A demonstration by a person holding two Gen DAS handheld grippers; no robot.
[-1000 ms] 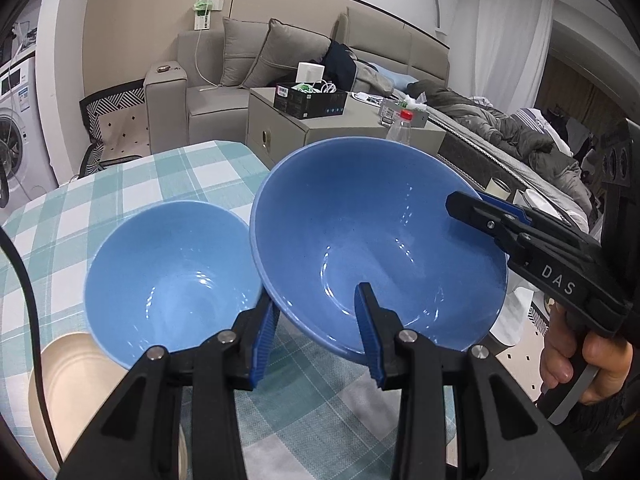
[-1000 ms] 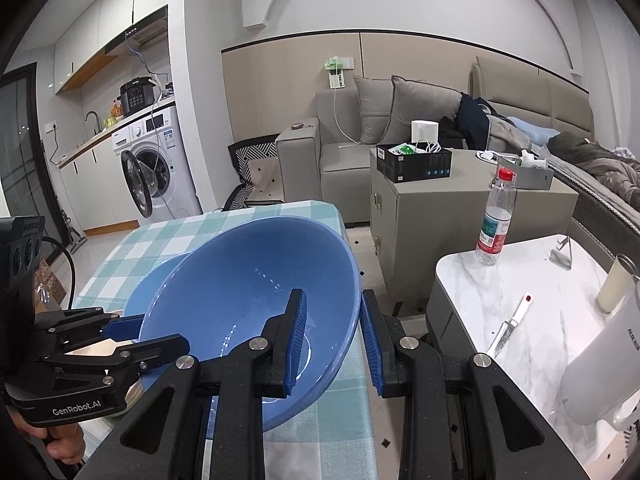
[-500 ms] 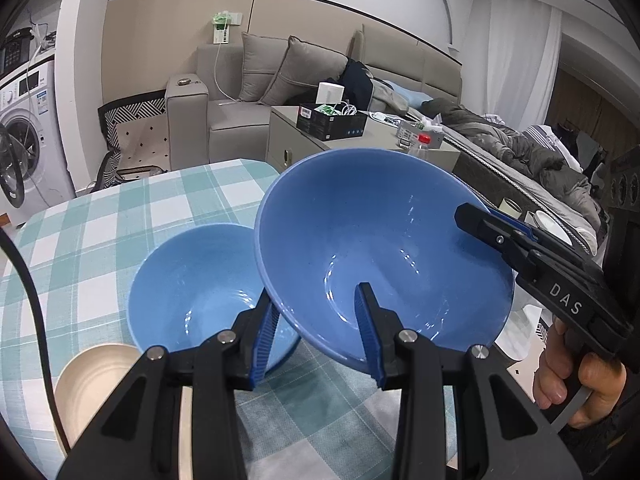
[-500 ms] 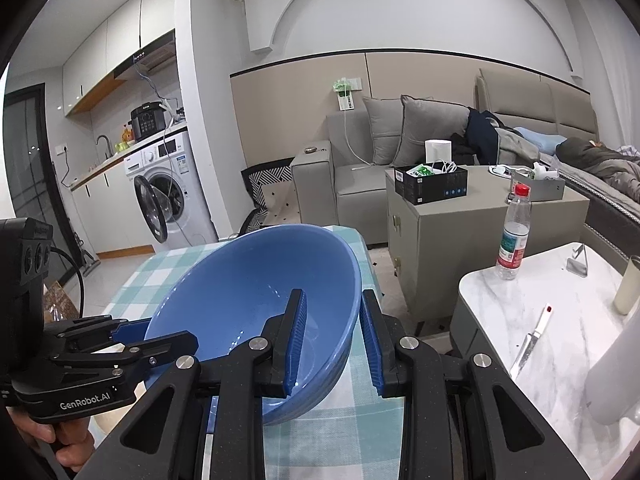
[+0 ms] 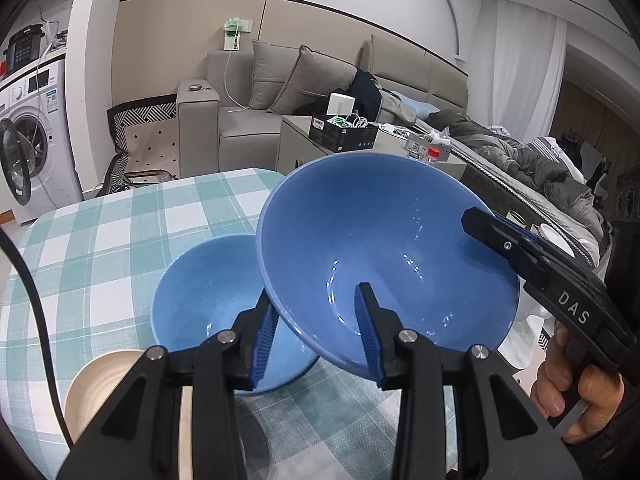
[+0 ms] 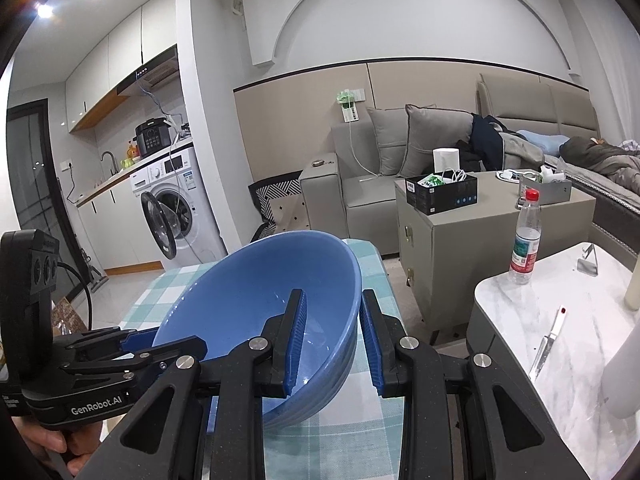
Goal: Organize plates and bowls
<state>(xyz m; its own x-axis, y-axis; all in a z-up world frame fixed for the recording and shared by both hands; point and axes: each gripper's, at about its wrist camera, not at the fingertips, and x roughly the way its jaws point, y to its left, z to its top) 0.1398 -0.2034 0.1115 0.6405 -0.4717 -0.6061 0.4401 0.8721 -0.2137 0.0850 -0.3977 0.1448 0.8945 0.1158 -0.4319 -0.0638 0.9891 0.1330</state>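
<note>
1. Aloft, the large blue bowl (image 5: 384, 248) hangs tilted over the checked tabletop (image 5: 100, 240), its rim clamped from two sides by the tongs you hold.
2. Your left tongs (image 5: 316, 332) are narrowed on the bowl's near rim: one blue pad (image 5: 366, 328) lies inside the bowl, the other presses the outer wall.
3. Your right tongs (image 6: 332, 340) pinch the opposite rim the same way, one pad inside and one outside, as the right wrist view shows; in the left wrist view they reach in from the right edge, with your right hand (image 5: 576, 384) wrapped on the handle.
4. Below and to the left of the raised bowl, a smaller blue bowl (image 5: 204, 304) sits upright on the teal-and-white cloth; the large bowl's lower wall overlaps its rim in the left wrist view, and whether the two touch cannot be told.
5. Just beside the smaller bowl, at the near left, a cream plate (image 5: 100, 384) rests on the cloth, partly hidden by the left tongs' frame.
6. Off the cloth to the right, a marble side table (image 6: 560, 320) carries a water bottle (image 6: 525, 240) with a red cap and a knife (image 6: 548, 340).
7. Beyond stand a grey sofa (image 6: 360, 184) and a washing machine (image 6: 172, 208) with its door open.
</note>
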